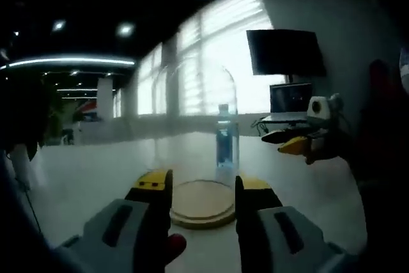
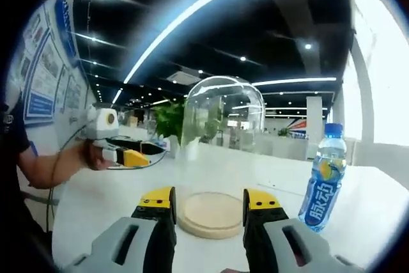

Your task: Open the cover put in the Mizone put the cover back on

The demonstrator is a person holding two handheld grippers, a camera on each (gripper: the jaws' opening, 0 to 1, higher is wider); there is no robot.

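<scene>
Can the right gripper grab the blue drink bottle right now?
Probably yes: the Mizone bottle stands outside the glass cover, uncovered on the table, just beside the open right gripper.

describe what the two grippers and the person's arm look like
Both the left gripper and the right gripper have grey bodies with dark slots and black jaws capped in yellow. A white camera box rides on top of each. The person wears a dark short sleeve.

White table (image 2: 396, 190): round wooden base (image 2: 212, 213) under glass dome (image 2: 222, 116); Mizone bottle (image 2: 324, 177) beside.
</scene>
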